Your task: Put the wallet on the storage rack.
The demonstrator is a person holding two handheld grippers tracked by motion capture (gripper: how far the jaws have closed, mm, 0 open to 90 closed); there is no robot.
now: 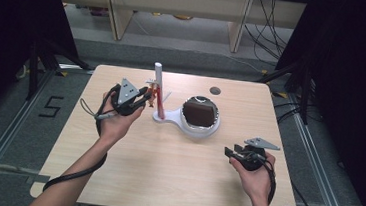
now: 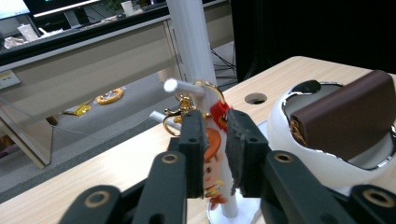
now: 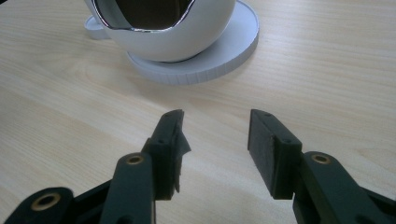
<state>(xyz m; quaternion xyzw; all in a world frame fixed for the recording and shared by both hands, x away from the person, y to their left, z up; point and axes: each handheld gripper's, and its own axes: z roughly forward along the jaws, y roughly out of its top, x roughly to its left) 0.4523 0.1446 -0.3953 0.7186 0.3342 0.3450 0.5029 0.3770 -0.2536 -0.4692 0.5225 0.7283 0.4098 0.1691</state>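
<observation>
A cartoon-figure keychain (image 2: 214,140) with a gold clasp hangs from a peg (image 2: 184,86) on a white post stand (image 1: 158,75). My left gripper (image 2: 215,116) is at the stand with the figure between its jaws; a narrow gap shows between the pads and they do not seem to press on it. In the high view the left gripper (image 1: 147,99) sits just left of the keychain (image 1: 157,95). My right gripper (image 1: 228,152) rests low at the table's right, open, with nothing between its fingers (image 3: 266,140).
A white bowl (image 1: 203,130) on the stand's round base holds a brown block (image 1: 200,112), right of the post. In the right gripper view the bowl (image 3: 187,37) is ahead. A cable hole (image 1: 215,91) lies behind. Bare wood fills the table's front.
</observation>
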